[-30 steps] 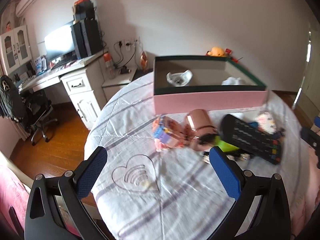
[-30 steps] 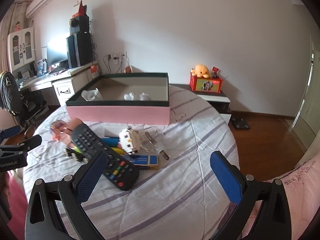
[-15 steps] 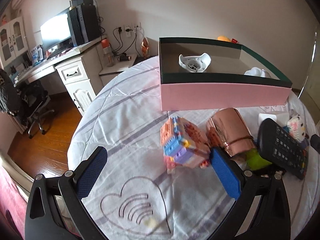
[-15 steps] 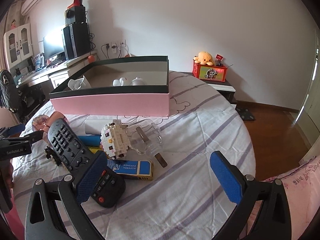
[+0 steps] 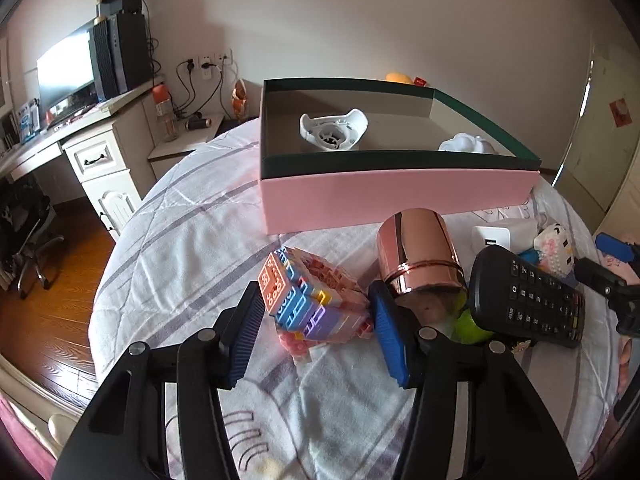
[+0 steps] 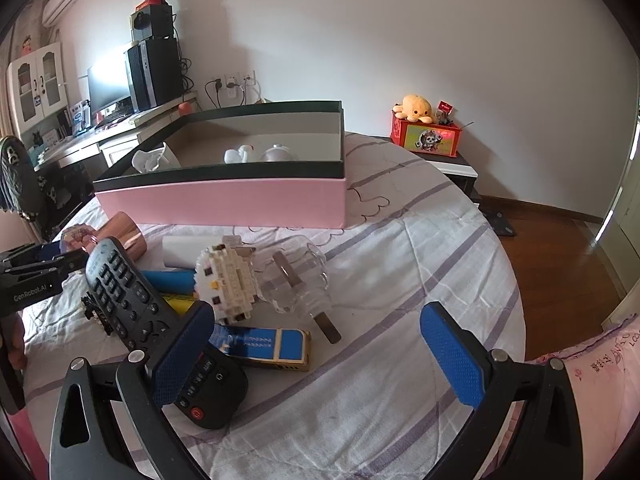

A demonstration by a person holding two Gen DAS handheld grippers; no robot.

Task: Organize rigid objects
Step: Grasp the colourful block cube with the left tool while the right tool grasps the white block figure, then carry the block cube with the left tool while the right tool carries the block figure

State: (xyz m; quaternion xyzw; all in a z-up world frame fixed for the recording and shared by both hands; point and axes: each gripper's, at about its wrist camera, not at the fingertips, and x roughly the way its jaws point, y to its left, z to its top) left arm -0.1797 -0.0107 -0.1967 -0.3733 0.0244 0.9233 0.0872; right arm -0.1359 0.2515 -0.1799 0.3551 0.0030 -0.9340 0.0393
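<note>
A pastel toy-brick block (image 5: 308,296) lies on the quilted round table (image 5: 180,248) in the left wrist view. My left gripper (image 5: 316,300) straddles it, its jaws closing, and both blue pads touch its sides. Just right of it lie a rose-gold cup (image 5: 416,248) on its side and a black remote (image 5: 524,300). My right gripper (image 6: 316,316) is open above the remote (image 6: 132,300) and a blue-and-yellow box (image 6: 276,346), holding nothing. The pink box with a green rim (image 5: 396,196) stands behind, with white parts (image 5: 332,132) inside.
A white brick figure (image 6: 228,280), a clear glass piece (image 6: 296,280) and a white charger (image 5: 500,236) crowd the pile. A desk with a monitor (image 5: 68,76) stands left. A plush toy on a red box (image 6: 424,128) sits far right. Bare quilt (image 6: 400,248) lies right of the pile.
The left gripper dropped toward the brick block and its jaws narrowed from wide apart to touching the block's sides. The right gripper came down closer over the remote, still wide apart.
</note>
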